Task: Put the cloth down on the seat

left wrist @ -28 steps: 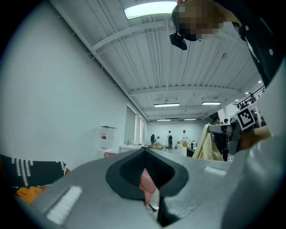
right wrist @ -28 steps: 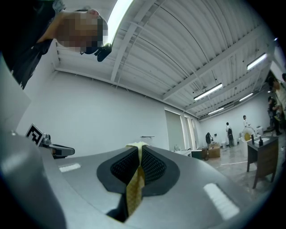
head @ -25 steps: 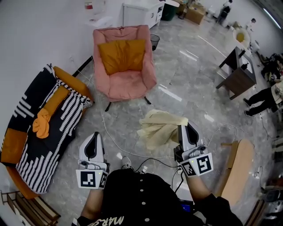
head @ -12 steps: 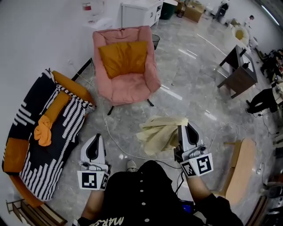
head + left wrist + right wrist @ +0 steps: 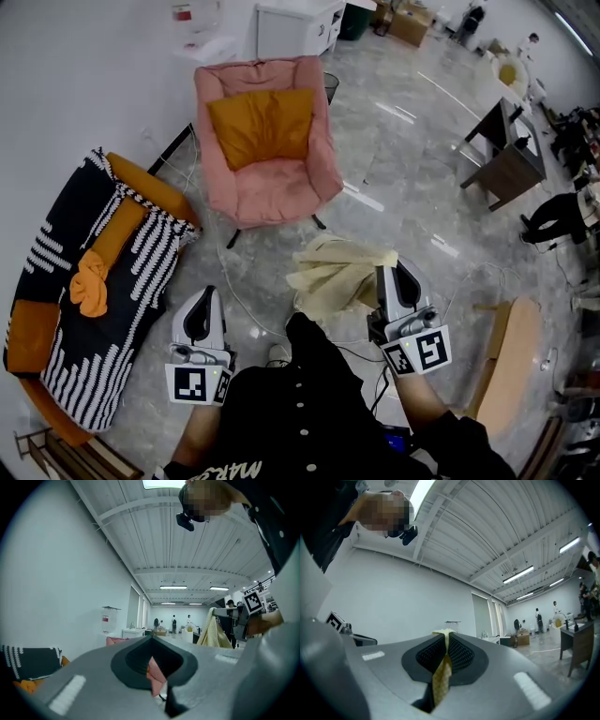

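The right gripper [image 5: 392, 274], in the head view, is clamped on the pale yellow cloth [image 5: 330, 272]. We note the cloth hangs over the floor just in front of the pink armchair [image 5: 272, 192], clear of its seat. The left gripper [image 5: 199, 314] sits farther from the armchair. In the left gripper view, we find the jaws together with nothing between them. In the right gripper view, the jaws pinch a strip of the cloth.

The left tool [image 5: 201, 302] was held low before the person's torso, jaws together and empty. The right tool [image 5: 391, 274], level with it, had its jaws clamped on a pale yellow cloth [image 5: 330, 272].
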`<action>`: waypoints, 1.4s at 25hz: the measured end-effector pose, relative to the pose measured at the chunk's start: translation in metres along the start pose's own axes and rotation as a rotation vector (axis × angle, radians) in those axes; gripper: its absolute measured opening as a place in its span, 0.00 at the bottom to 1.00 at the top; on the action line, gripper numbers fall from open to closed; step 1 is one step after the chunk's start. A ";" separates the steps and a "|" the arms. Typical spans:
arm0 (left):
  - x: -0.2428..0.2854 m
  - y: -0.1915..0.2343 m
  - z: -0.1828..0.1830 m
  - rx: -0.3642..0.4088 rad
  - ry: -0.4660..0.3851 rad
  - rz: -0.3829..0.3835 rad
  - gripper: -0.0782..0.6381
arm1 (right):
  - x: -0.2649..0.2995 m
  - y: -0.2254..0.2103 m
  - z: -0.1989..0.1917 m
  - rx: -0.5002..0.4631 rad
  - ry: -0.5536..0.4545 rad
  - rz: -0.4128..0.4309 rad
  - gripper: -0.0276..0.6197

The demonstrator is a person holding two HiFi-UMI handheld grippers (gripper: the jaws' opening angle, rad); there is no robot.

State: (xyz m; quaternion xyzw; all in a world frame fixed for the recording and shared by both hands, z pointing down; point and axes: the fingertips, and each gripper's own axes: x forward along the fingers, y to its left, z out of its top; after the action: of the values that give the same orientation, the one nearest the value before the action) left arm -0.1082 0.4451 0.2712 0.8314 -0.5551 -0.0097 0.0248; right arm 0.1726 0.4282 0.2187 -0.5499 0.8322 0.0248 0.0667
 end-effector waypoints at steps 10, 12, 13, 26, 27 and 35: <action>0.060 0.031 0.004 0.013 -0.002 0.031 0.11 | 0.072 -0.030 -0.010 0.013 -0.014 0.013 0.10; 0.076 0.036 0.001 0.011 0.011 0.032 0.11 | 0.088 -0.035 -0.013 0.017 -0.008 0.023 0.10; 0.083 0.037 -0.001 0.010 0.016 0.032 0.11 | 0.095 -0.037 -0.015 0.016 -0.005 0.031 0.10; 0.202 0.056 0.012 0.011 0.009 0.072 0.11 | 0.199 -0.102 -0.025 0.026 0.011 0.086 0.10; 0.209 0.058 0.012 0.012 0.011 0.080 0.11 | 0.206 -0.108 -0.026 0.026 0.010 0.089 0.10; 0.276 0.067 0.009 0.011 0.014 0.115 0.11 | 0.267 -0.146 -0.041 0.031 0.015 0.131 0.10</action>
State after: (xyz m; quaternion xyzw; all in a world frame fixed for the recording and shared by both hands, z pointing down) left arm -0.0643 0.1647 0.2690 0.7983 -0.6017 0.0007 0.0246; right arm 0.2002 0.1220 0.2268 -0.4932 0.8672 0.0120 0.0675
